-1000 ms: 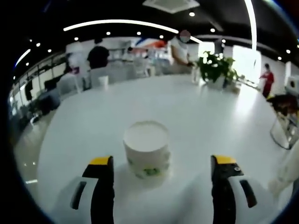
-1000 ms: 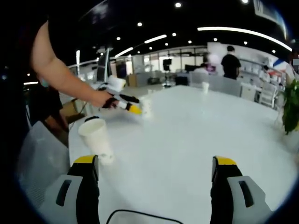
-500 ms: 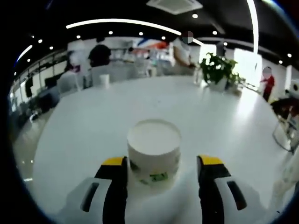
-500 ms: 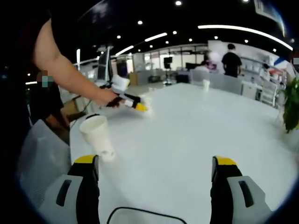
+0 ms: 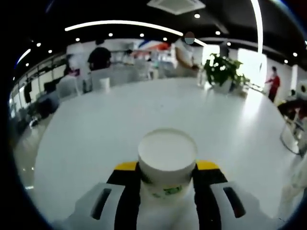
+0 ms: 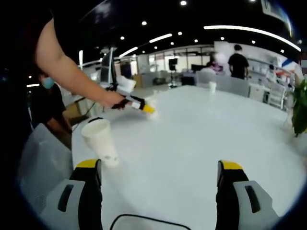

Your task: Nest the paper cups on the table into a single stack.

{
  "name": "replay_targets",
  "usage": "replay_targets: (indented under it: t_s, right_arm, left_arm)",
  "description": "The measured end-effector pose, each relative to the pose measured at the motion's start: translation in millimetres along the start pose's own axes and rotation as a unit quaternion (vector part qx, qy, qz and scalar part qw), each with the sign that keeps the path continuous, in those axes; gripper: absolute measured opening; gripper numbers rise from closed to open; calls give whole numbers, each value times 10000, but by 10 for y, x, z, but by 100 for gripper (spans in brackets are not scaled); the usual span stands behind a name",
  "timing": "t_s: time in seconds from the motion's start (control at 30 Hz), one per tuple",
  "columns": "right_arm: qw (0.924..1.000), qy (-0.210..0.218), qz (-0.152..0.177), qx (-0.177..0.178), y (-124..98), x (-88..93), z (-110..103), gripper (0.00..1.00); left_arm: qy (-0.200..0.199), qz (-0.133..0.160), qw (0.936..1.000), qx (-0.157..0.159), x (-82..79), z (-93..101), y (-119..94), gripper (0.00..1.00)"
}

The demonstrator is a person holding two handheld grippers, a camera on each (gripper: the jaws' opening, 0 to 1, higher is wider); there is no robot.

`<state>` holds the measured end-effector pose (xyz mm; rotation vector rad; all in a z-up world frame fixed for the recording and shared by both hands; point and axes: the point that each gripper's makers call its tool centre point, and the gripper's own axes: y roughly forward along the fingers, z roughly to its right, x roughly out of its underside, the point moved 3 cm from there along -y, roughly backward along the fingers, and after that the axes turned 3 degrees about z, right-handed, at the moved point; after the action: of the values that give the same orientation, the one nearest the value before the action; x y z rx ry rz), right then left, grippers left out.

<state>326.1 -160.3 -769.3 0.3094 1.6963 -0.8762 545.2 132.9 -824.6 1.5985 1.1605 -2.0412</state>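
Observation:
A white paper cup with a green print (image 5: 167,162) stands upright between the yellow-tipped jaws of my left gripper (image 5: 166,167), which is shut on its sides. In the right gripper view that same left gripper (image 6: 145,107) shows at the far left of the table in a person's hand, against a blurred white cup (image 6: 153,102). A second white cup (image 6: 100,142) stands upright on the table just beyond my right gripper's left jaw. My right gripper (image 6: 159,166) is open with nothing between its jaws. A third small cup (image 5: 104,82) (image 6: 211,87) stands at the table's far edge.
The large round white table (image 5: 144,110) (image 6: 201,129) spreads ahead. A potted plant (image 5: 221,71) stands at its far right edge. A wire-frame chair (image 5: 293,135) is at the right, and people stand in the background.
The left gripper's jaws have moved in around the cup and shut on its sides. The right gripper has stayed where it was, open.

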Motion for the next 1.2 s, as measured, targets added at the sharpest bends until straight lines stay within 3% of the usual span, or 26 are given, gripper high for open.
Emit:
replay_targets:
  t_s: [0.17,0.53,1.2]
  right_arm:
    - [10000,-10,-12,-19,8,0,-18,99]
    - [10000,-55,27,-26,6,-45,-27,99]
    - [9998,-151,83,-46,-6,-132,-49,99]
  left_arm:
    - [-10,-14,10000,30,-18,-1,-17,40]
    - [26,-62,10000,-10,-222,-86,-69,40]
    - [362,25,9993,1,-903,-241,-219,41]
